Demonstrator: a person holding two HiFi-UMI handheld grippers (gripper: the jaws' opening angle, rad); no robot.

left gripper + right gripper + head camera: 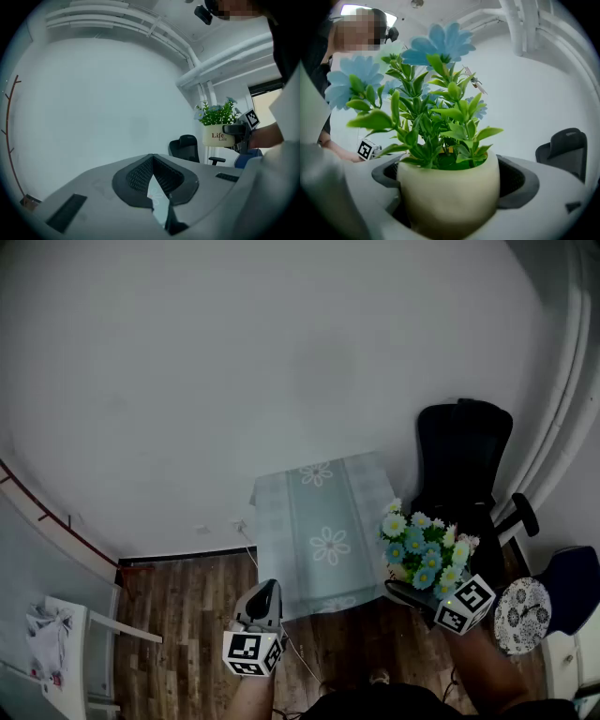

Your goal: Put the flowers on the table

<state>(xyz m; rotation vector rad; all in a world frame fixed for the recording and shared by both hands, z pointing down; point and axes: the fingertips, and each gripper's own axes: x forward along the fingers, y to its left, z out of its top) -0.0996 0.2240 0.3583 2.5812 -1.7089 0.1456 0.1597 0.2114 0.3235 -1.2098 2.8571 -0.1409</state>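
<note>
Plainly, the right tongs [452, 176] stood wide, clamped on the cream pot [450, 206] of blue and white flowers [424, 549], at the lower right of the head view. The left tongs [152, 158] were together and empty, at lower centre. Between them lay the pale flowered surface [314, 521], with a black chair [464, 451] above the flowers.

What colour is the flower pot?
Cream; the pot shows best in the right gripper view.

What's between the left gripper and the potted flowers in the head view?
In the head view, only the near end of the cloth-covered table shows between the left gripper and the potted flowers, held in the right gripper.
</note>
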